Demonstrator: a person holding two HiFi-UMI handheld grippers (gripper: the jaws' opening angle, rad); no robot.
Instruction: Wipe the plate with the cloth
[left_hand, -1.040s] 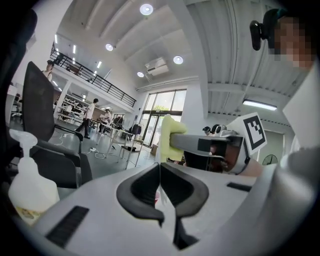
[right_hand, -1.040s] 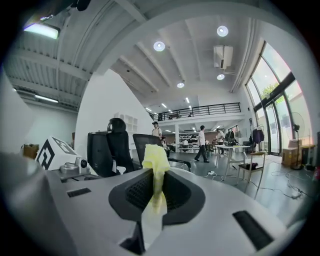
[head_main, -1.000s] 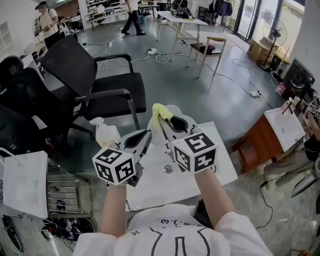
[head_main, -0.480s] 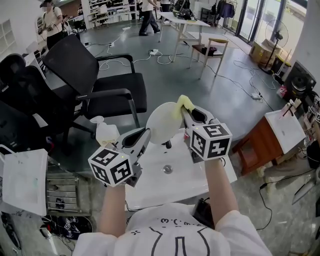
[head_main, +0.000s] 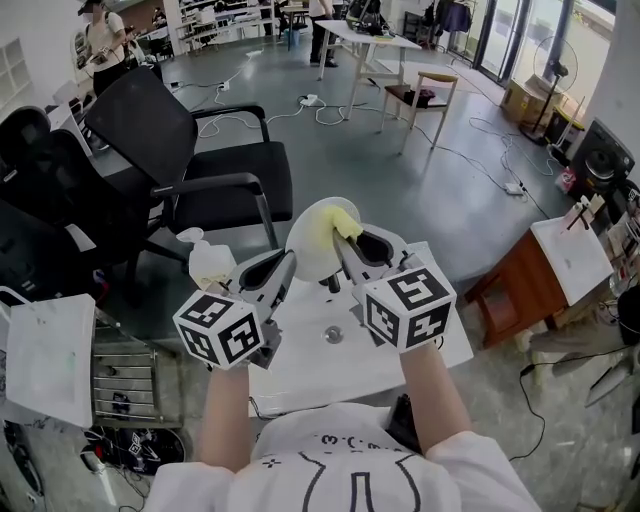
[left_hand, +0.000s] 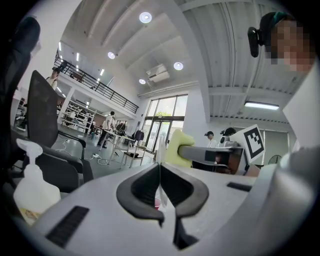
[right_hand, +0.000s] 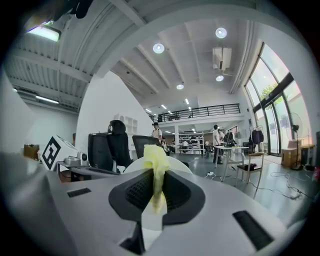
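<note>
Head view: the left gripper (head_main: 289, 262) pinches the rim of an upright round white plate (head_main: 306, 242) above a white sink top (head_main: 440, 335). The right gripper (head_main: 346, 242) holds a yellow cloth (head_main: 341, 218) at the plate's top edge. A white pump bottle (head_main: 205, 265) stands left, with a black office chair (head_main: 200, 170) beyond.
Left gripper view: the jaws clamp the plate edge-on.
Right gripper view: the jaws nip the cloth.
</note>
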